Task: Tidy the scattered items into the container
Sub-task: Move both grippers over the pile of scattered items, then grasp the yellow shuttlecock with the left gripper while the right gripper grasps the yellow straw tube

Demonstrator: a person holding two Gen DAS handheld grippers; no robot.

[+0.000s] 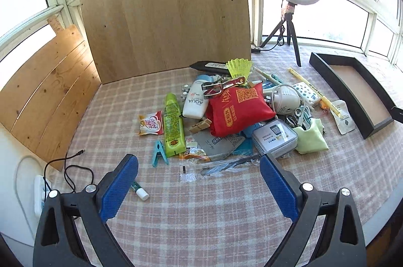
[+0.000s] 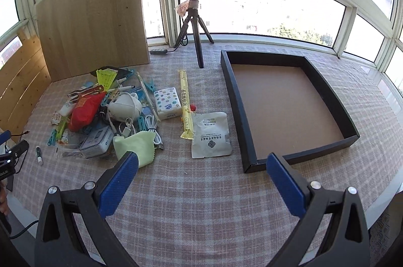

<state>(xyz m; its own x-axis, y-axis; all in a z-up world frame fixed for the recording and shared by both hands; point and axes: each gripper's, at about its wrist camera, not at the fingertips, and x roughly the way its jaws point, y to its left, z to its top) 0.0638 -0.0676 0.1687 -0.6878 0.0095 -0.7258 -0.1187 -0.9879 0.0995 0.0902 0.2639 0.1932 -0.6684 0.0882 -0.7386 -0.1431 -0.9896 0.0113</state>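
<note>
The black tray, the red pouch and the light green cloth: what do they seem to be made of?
Black tray: likely cardboard; matte black walls, and the brown floor looks like bare fibreboard.
Red pouch: woven fabric, slightly shiny; it puckers and bulges softly under gold print.
Light green cloth: probably microfibre; thin, matte, folded limp, with a zigzag-cut edge.

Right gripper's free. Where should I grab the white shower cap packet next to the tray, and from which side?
Take the shower cap packet by its near bottom edge, coming in low from the near side with the right gripper. It lies flat and thin on the cloth, apart from the pile, so an edge pinch probably suits the open jaws best.
</note>
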